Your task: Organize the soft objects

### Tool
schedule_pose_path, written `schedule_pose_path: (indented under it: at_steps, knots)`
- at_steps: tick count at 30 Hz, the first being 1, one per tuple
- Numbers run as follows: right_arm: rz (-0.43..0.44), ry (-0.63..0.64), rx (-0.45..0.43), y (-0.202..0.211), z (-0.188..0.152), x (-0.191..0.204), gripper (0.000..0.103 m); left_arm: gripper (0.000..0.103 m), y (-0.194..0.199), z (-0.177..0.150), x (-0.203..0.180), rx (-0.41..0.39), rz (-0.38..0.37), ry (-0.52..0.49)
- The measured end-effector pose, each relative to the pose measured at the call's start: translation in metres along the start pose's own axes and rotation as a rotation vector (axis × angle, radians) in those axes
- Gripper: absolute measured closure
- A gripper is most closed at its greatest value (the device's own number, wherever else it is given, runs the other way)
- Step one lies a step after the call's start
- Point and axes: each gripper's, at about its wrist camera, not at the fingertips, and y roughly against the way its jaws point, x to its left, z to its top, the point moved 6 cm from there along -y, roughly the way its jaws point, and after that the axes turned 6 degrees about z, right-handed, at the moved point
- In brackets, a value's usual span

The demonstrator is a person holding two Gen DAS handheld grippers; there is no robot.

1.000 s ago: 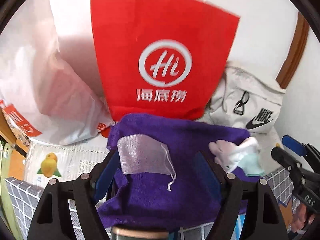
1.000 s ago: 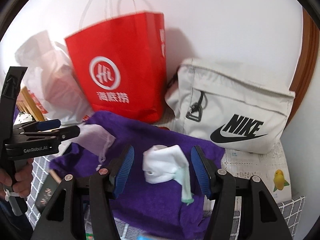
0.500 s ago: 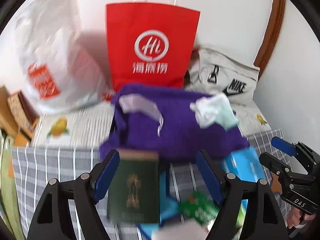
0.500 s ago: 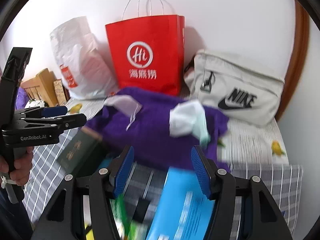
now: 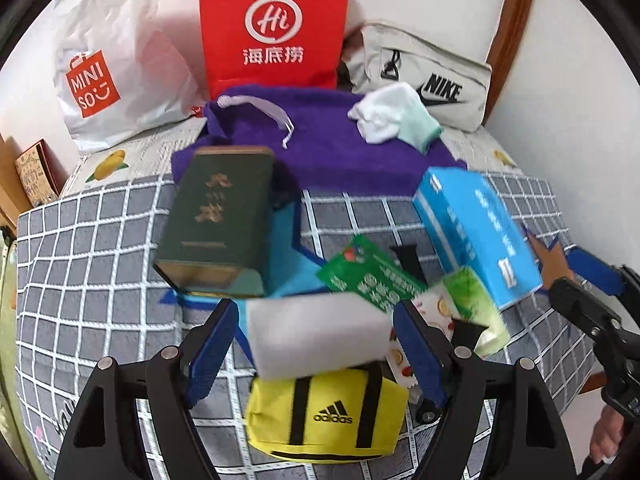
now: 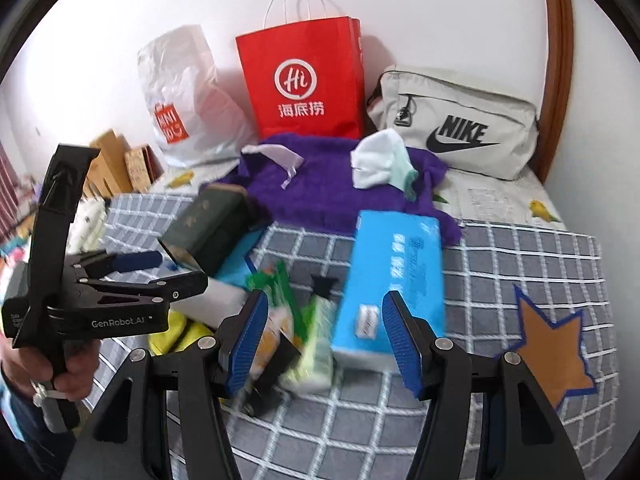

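Observation:
A purple towel [image 5: 320,152] [image 6: 320,196] lies at the back of the checked bed cover. On it rest a white and mint sock [image 5: 394,118] [image 6: 380,164] and a sheer drawstring pouch [image 5: 256,108] [image 6: 276,157]. My left gripper [image 5: 316,348] [image 6: 160,274] is open and hovers over a white soft block [image 5: 316,336] and a yellow Adidas bag [image 5: 328,416]. My right gripper [image 6: 326,336] [image 5: 580,292] is open, with a blue box [image 6: 392,272] [image 5: 476,232] lying beyond its fingers. Neither gripper holds anything.
A red paper bag [image 6: 304,80], a white Miniso plastic bag [image 6: 180,100] and a beige Nike bag [image 6: 456,124] stand against the wall. A dark green tin [image 5: 220,216], green packets [image 5: 372,276] and a tissue pack [image 5: 472,304] crowd the cover's middle. A brown star patch [image 6: 552,344] marks the right.
Both grippers have drawn back from the purple towel toward the near side of the bed and sunk a little. The tin, boxes, packets and yellow bag have come into view.

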Motion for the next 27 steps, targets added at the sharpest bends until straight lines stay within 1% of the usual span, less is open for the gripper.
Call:
schedule_pose_path:
  at_steps: [2, 4, 5, 9, 12, 18, 21, 25, 27]
  knots:
    - [-0.016, -0.001, -0.002, 0.002, -0.008, -0.001, 0.044, 0.025, -0.008, -0.004, -0.004, 0.007, 0.011, 0.010]
    - [-0.002, -0.012, 0.004, 0.002, -0.017, -0.003, 0.044, 0.024, -0.016, -0.007, -0.005, 0.013, 0.078, -0.007]
    - [0.003, -0.015, 0.007, 0.001, -0.021, -0.004, 0.044, 0.024, -0.020, -0.008, -0.005, 0.011, 0.095, -0.020]
    - [-0.016, -0.039, 0.028, -0.005, -0.035, -0.011, 0.044, 0.022, -0.025, -0.010, -0.007, 0.005, 0.069, -0.019]
    - [-0.010, -0.060, 0.039, -0.011, -0.039, -0.014, 0.044, 0.021, -0.029, -0.010, -0.007, 0.008, 0.063, -0.027]
    - [-0.008, -0.062, 0.047, -0.017, -0.045, -0.012, 0.044, 0.022, -0.032, -0.008, -0.002, 0.011, 0.030, 0.022]
    - [-0.003, -0.073, 0.054, -0.018, -0.047, -0.013, 0.044, 0.026, -0.027, -0.008, -0.002, 0.002, 0.016, 0.017]
    - [-0.002, -0.079, 0.053, -0.018, -0.049, -0.013, 0.044, 0.026, -0.011, -0.012, 0.003, -0.013, -0.035, 0.033]
    - [0.003, -0.082, 0.056, -0.020, -0.050, -0.012, 0.044, 0.026, -0.004, -0.014, 0.008, -0.020, -0.041, 0.044]
